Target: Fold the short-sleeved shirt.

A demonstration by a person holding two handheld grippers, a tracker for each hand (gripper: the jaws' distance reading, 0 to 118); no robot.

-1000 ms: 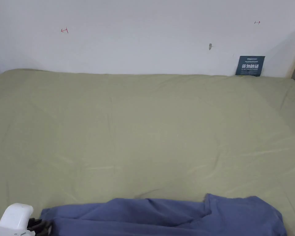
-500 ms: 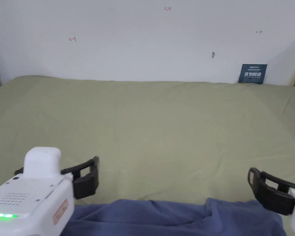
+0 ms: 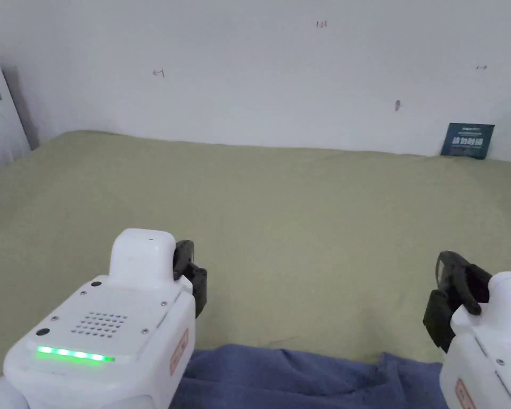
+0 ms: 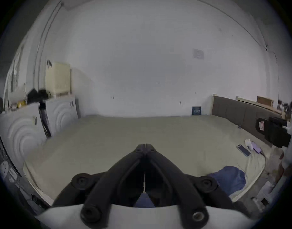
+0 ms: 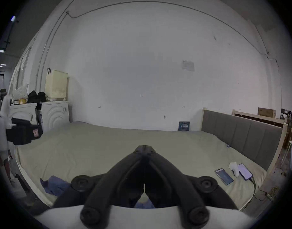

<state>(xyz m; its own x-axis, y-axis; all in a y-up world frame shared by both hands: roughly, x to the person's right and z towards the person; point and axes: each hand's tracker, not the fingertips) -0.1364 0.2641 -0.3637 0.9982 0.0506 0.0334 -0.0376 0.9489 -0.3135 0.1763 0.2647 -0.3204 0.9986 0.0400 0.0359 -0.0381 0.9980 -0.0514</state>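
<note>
Both your grippers hang above the blue short-sleeved shirt [image 3: 302, 378] in the head view, left gripper [image 3: 193, 279] lower left, right gripper [image 3: 451, 298] lower right; it stretches side to side along the bottom edge of the green bedsheet [image 3: 302, 223]. Left gripper view: jaws closed on nothing, shirt at lower right. Right gripper view: jaws likewise closed empty, shirt at lower left.
</note>
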